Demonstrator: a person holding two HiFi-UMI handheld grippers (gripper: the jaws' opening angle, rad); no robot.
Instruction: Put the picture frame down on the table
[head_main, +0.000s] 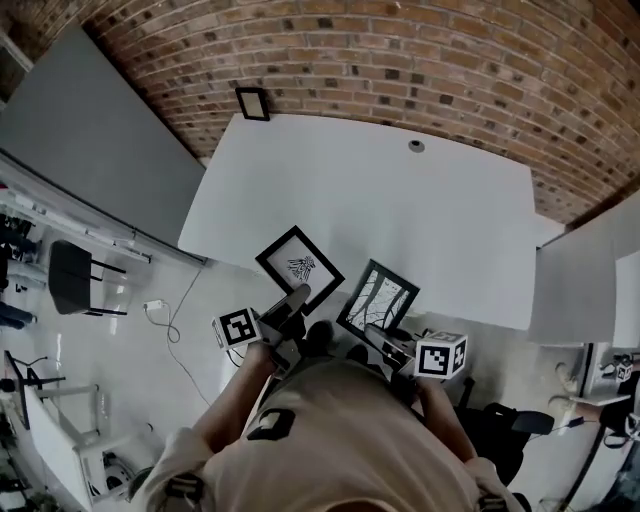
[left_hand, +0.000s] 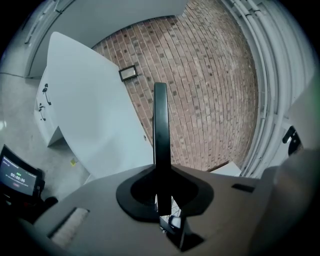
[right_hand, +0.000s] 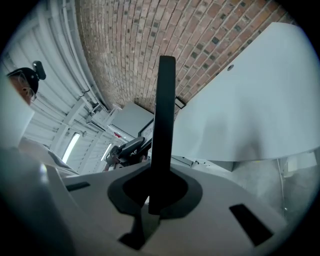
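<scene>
Low at centre of the head view, the left gripper grips the left picture frame and the right gripper the right picture frame, jaws clamped on the rims, over the near edge of the white table. Lowering each flat before release seems wisest. The gripper views show both frames edge-on only, and their height above the table is unclear.
</scene>
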